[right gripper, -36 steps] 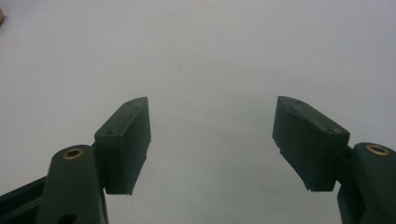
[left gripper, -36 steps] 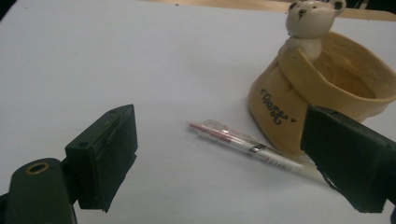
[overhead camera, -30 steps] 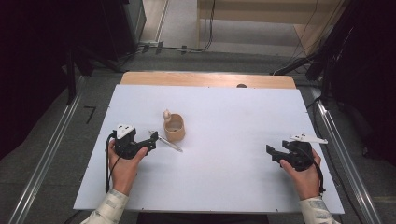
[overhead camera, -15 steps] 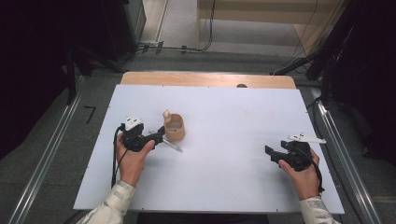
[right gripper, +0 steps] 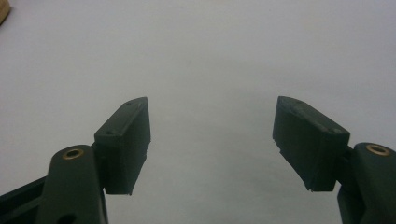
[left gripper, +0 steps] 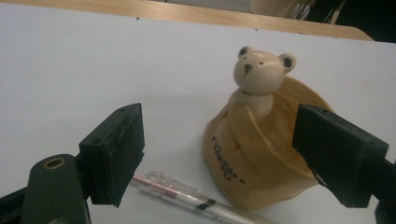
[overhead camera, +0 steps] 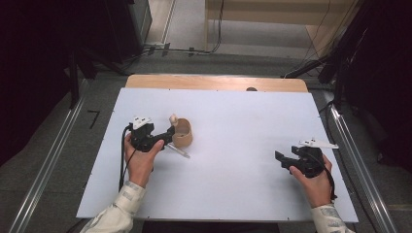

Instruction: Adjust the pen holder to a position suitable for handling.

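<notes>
A tan ceramic cup with a bear figure [left gripper: 261, 135] on its rim stands on the white table [overhead camera: 243, 126]; in the high view the cup [overhead camera: 182, 133] is left of centre. A clear pen [left gripper: 187, 196] with red inside lies in front of it, seen as the pen [overhead camera: 179, 151] in the high view. My left gripper [overhead camera: 167, 135] is open just short of the cup, its jaws on either side of cup and pen in the left gripper view [left gripper: 219, 154]. My right gripper [overhead camera: 282, 160] is open over bare table at the right [right gripper: 212, 144].
A wooden strip [overhead camera: 214, 82] runs along the table's far edge, with a dark knob [overhead camera: 251, 89] on it. Metal rails [overhead camera: 354, 160] flank the table on both sides. Cables lie on the floor beyond.
My left gripper has moved forward and right toward the cup and pen. The right gripper has stayed almost still.
</notes>
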The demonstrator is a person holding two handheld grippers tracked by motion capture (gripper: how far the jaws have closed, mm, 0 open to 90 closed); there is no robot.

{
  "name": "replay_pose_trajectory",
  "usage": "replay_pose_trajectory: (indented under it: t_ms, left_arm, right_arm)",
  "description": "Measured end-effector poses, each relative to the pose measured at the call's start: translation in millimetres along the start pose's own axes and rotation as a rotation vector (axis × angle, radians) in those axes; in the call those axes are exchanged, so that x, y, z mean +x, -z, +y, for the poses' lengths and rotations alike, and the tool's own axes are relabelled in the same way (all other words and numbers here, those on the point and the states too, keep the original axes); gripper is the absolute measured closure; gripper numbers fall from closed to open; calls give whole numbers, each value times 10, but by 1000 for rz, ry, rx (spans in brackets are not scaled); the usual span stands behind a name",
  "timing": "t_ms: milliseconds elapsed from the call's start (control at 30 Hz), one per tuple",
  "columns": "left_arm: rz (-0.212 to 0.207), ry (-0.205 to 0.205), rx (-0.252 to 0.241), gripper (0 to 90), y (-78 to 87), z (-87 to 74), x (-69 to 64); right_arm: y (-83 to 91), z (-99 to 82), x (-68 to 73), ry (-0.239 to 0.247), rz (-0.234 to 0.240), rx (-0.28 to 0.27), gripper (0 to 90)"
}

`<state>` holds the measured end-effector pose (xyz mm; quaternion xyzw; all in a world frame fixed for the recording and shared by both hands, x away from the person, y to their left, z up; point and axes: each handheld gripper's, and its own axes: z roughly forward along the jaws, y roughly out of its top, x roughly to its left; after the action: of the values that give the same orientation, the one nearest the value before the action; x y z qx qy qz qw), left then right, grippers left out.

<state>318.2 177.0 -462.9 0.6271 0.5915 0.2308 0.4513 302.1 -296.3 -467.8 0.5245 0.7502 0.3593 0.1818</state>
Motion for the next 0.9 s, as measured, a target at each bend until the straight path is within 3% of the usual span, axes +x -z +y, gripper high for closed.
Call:
replay_pose_trajectory:
  t_ms: [267, 567, 700, 900]
  left_arm:
    - [5, -22, 18, 206, -142, 78, -94]
    - [58, -117, 82, 274, -340, 55, -242]
    - [68, -121, 93, 311, -371, 44, -247]
    - [71, -117, 109, 452, -405, 39, -251]
  right_arm:
    - [11, -5, 1, 1, 0, 1, 266]
    - [22, -3, 1, 9, 2, -6, 266]
    - [16, -7, 3, 5, 4, 0, 266]
    - [16, -5, 18, 16, 4, -5, 266]
